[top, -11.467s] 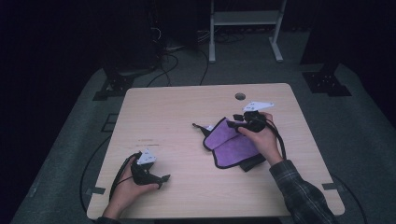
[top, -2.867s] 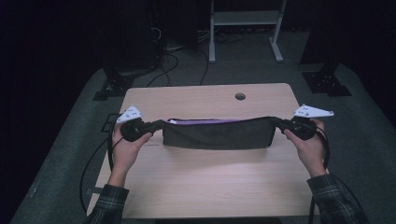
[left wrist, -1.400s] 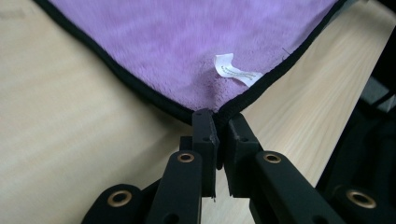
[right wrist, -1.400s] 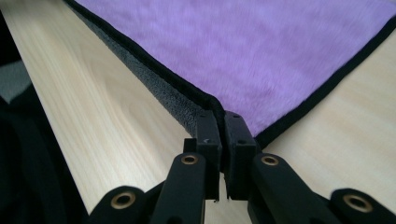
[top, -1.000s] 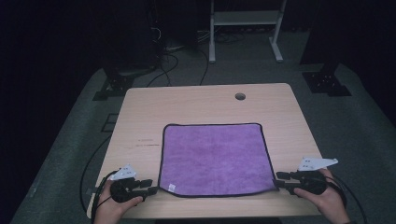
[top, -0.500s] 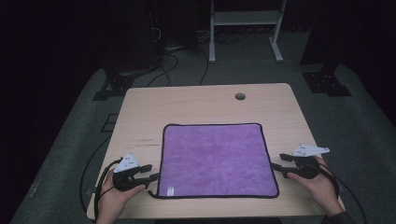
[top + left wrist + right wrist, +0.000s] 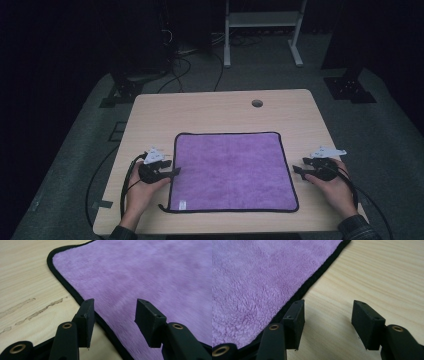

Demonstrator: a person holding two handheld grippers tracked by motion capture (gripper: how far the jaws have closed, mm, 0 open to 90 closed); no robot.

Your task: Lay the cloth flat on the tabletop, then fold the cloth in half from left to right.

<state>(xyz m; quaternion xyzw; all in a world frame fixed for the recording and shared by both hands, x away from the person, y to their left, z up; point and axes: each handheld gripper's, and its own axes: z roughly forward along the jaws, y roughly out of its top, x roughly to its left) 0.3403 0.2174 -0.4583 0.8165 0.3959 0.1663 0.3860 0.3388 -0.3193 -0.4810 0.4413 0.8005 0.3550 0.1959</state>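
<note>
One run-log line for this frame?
cloth: flat on table | left gripper: open, at left edge | right gripper: open, at right edge

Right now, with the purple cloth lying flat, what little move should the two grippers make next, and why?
Probably each gripper should slide inward and close on the nearest side edge of the square purple fleece cloth with black trim, perhaps to fold it. The cloth lies spread flat on the pale wooden table. The left gripper is open over the black edge; the right gripper is open over bare wood just beside the trim.
</note>
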